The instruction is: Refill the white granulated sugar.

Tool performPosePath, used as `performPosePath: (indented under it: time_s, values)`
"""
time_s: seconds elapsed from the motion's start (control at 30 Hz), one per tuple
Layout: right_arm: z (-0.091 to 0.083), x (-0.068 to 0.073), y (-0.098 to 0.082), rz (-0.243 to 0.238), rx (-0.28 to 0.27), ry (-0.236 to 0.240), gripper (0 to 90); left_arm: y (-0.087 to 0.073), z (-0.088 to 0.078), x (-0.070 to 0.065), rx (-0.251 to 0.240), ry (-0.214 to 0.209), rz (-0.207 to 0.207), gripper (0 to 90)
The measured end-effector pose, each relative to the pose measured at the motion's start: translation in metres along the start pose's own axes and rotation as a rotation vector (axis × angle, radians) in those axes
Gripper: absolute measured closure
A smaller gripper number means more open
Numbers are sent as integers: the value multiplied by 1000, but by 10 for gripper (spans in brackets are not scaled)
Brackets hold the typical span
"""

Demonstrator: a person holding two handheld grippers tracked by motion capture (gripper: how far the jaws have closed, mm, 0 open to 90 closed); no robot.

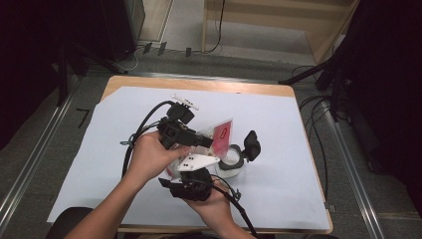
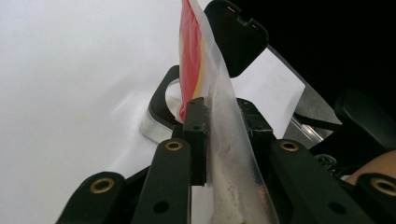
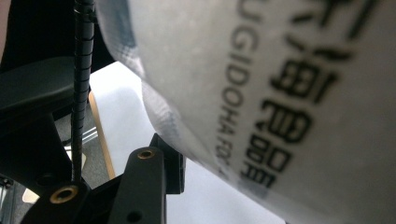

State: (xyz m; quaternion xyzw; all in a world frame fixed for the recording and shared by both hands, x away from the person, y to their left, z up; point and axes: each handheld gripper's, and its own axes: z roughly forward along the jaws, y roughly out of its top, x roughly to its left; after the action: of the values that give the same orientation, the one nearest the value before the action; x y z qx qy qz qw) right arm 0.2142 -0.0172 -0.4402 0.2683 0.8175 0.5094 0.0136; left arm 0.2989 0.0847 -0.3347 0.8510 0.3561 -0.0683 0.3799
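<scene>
Soft pouch held between two grippers above an open jar

The left gripper (image 1: 203,141) is clamped on the pouch (image 1: 219,135) near its red-printed upper edge; the right gripper (image 1: 195,172) grasps the fuller, printed lower part, which bulges against its visible jaw in the right gripper view. The pouch hangs just above the jar (image 1: 230,162), whose black flip lid (image 1: 251,144) stands open on the white sheet (image 1: 99,149). The film looks thin, limp and slippery, its contents light and loose; the flat sealed edges probably offer the surest hold.
</scene>
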Motion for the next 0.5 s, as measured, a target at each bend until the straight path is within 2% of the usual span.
performPosePath:
  time_s: [0.07, 0.5]
  values:
    - [0, 0, 1, -1, -6, 4, 629, 1, -2, -2, -1, 19, 11, 771]
    - [0, 1, 0, -3, -8, 6, 628, 0, -1, -2, 3, 14, 12, 770]
